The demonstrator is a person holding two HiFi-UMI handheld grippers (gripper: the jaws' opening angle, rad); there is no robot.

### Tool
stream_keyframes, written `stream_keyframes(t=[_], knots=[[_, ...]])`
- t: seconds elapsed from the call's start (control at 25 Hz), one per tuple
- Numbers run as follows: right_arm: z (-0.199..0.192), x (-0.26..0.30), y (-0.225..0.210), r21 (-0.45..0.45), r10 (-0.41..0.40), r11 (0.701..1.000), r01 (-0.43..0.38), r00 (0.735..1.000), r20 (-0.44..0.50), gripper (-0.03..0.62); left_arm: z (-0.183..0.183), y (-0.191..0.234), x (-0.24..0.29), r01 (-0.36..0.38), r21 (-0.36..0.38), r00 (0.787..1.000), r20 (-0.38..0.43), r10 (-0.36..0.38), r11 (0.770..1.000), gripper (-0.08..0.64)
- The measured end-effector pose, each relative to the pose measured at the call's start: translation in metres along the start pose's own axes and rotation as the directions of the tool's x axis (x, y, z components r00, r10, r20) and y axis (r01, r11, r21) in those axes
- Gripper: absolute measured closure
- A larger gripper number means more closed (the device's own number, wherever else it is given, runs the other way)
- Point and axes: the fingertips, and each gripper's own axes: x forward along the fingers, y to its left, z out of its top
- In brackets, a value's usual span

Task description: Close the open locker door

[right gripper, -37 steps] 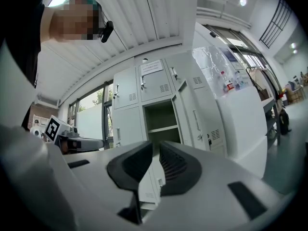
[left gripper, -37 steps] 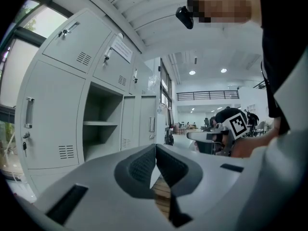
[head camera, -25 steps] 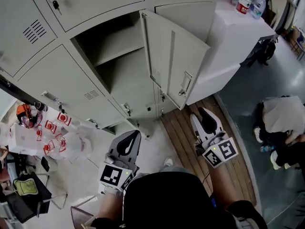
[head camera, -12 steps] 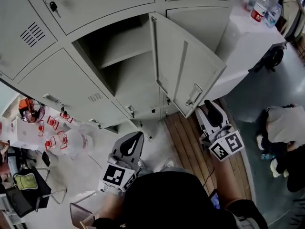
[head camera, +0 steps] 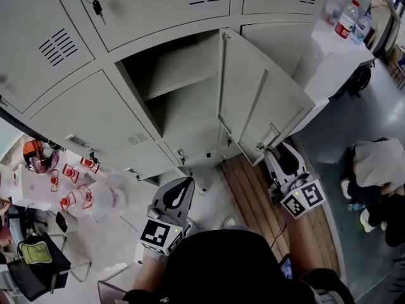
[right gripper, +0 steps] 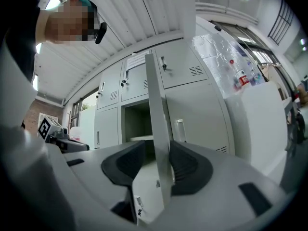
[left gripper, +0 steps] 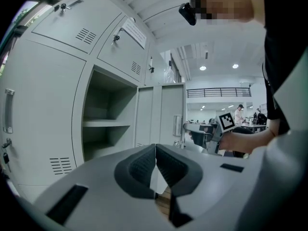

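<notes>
The grey locker door [head camera: 253,106] stands swung out to the right of its open compartment [head camera: 177,87], which holds one bare shelf. A handle [head camera: 269,135] sits near the door's free edge. My right gripper [head camera: 279,151] has reached that lower free edge. In the right gripper view the door's thin edge [right gripper: 156,119] stands between the jaws of the right gripper [right gripper: 158,160], which are spread wide; the left pad shows a gap. My left gripper [head camera: 183,185] hangs lower, in front of the lockers, away from the door. Its pads meet on nothing in the left gripper view [left gripper: 155,150].
Shut lockers surround the compartment, one with keys [head camera: 96,6] in its lock. A white counter [head camera: 329,49] with bottles [head camera: 347,18] stands right of the door. A person [head camera: 376,163] crouches on the floor at right. A table with red items [head camera: 63,189] is at left.
My right gripper has moved forward and up until the door's lower free edge sits between its jaws. The left gripper has hardly shifted. The door stands at about the same angle.
</notes>
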Motion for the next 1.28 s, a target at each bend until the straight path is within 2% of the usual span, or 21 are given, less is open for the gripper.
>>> stream_keyframes(t=[0.4, 0.8, 1.04, 1.28], knots=[[-0.008, 0.017, 0.059, 0.0, -0.009, 1.0, 0.009, 1.0, -0.006, 0.444, -0.005, 0.039, -0.032, 0.038, -0.012, 0.999, 0.034, -0.038, 0.999, 0.538], [-0.021, 0.06, 0.131, -0.021, -0.001, 1.0, 0.001, 1.0, -0.018, 0.437, -0.013, 0.099, -0.082, 0.027, -0.044, 0.998, 0.052, -0.025, 0.999, 0.538], [-0.027, 0.1, 0.174, -0.036, 0.078, 0.996, -0.079, 0.997, -0.024, 0.443, -0.014, 0.125, -0.107, -0.017, -0.046, 0.998, 0.052, 0.019, 0.999, 0.538], [-0.028, 0.142, 0.188, -0.028, 0.182, 0.983, -0.183, 0.983, -0.029, 0.444, -0.013, 0.143, -0.11, -0.101, -0.053, 0.993, 0.055, 0.104, 0.993, 0.538]])
